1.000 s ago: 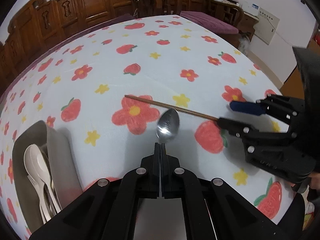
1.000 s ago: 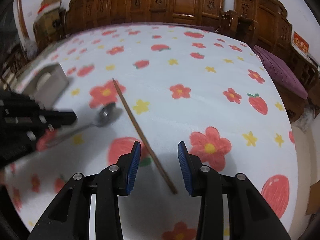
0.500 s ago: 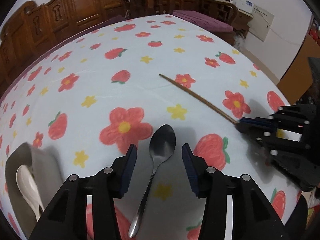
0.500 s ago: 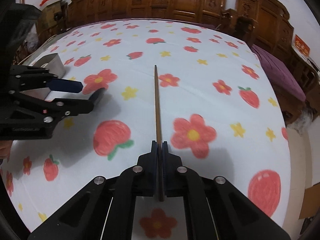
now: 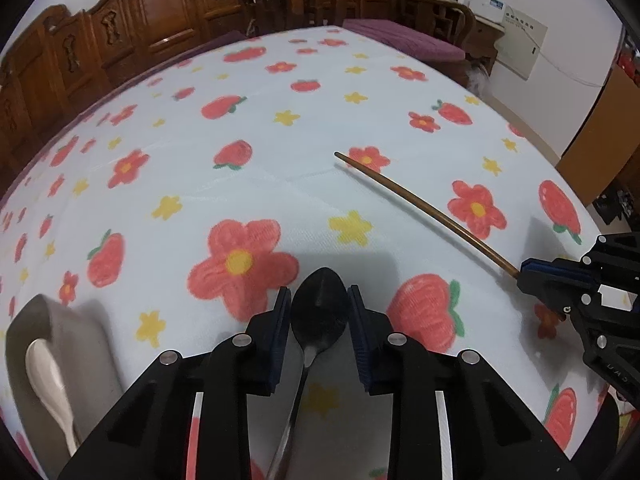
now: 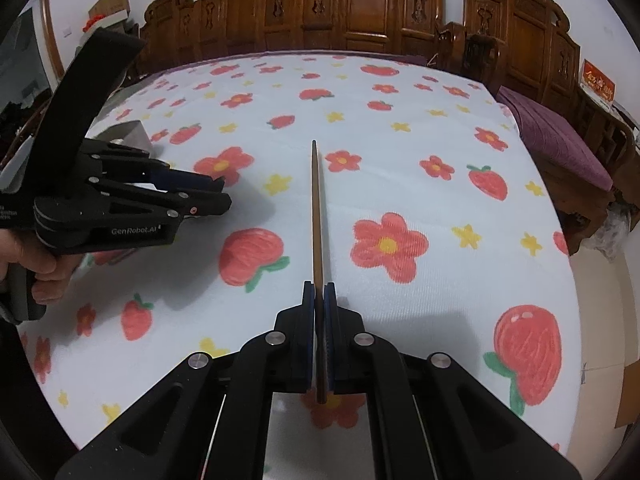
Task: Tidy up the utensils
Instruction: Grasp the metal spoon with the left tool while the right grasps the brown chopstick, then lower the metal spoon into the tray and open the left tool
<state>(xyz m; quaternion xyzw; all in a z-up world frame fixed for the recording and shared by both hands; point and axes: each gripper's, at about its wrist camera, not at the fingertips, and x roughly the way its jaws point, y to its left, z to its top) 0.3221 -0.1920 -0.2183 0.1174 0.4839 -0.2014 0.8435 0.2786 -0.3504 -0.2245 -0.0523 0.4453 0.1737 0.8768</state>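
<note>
A metal spoon [image 5: 318, 316] lies on the flowered tablecloth [image 5: 248, 184], its handle running back under my left gripper [image 5: 319, 296]. The jaws are closing, with the spoon's bowl between them and the blue pads against its sides. My right gripper [image 6: 319, 286] is shut on the near end of a brown chopstick [image 6: 317, 208], which points straight away over the cloth. The left wrist view shows that chopstick [image 5: 420, 204] slanting up-left out of the right gripper [image 5: 524, 276]. The left gripper [image 6: 224, 194] also shows at the left of the right wrist view.
A grey utensil holder [image 5: 60, 328] with a white spoon [image 5: 40, 368] in it stands at the table's left, also seen as the holder [image 6: 128, 132] behind the left gripper. A hand [image 6: 36, 264] grips the left tool. Carved wooden chairs [image 6: 360, 8] line the far edge.
The left gripper let go of the spoon's handle, opened wide, then narrowed around the bowl. The right gripper shut on the chopstick's end and swung it to point straight ahead.
</note>
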